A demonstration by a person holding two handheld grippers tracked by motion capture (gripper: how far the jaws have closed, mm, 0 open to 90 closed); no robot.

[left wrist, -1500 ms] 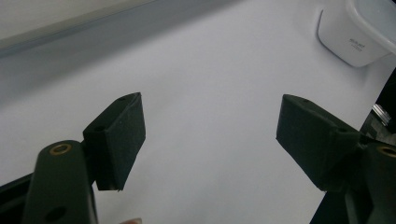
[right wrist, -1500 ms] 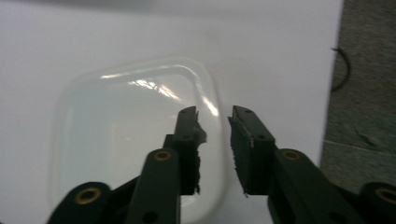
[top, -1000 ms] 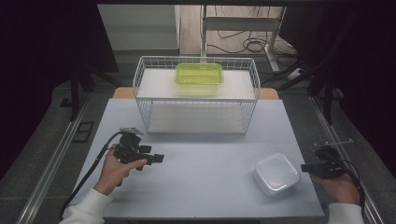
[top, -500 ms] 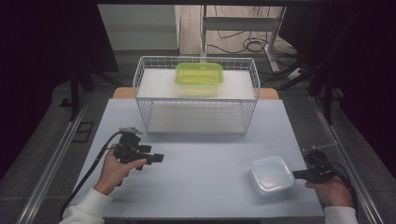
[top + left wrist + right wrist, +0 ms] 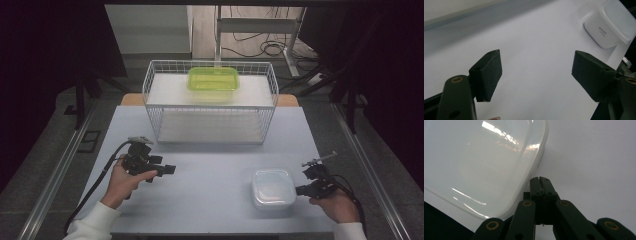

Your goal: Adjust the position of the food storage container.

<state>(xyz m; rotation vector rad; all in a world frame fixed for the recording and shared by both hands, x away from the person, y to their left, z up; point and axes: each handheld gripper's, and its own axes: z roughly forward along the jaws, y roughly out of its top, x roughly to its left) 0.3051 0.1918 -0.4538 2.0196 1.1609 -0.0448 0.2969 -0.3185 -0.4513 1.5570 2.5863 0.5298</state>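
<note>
Right gripper (image 5: pixel 301 188) has its jaws pressed together on nothing, tips right against the clear lidded container's (image 5: pixel 273 188) edge. Left gripper (image 5: pixel 167 169) sits wide open and empty, well left of that container, which rests in front of the wire basket (image 5: pixel 210 107)

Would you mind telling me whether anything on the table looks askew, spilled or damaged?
Nothing stands out. The white lidded container sits flat and closed beside the shut right gripper, and the green container rests level in the wire basket. No spills or damage show.
</note>
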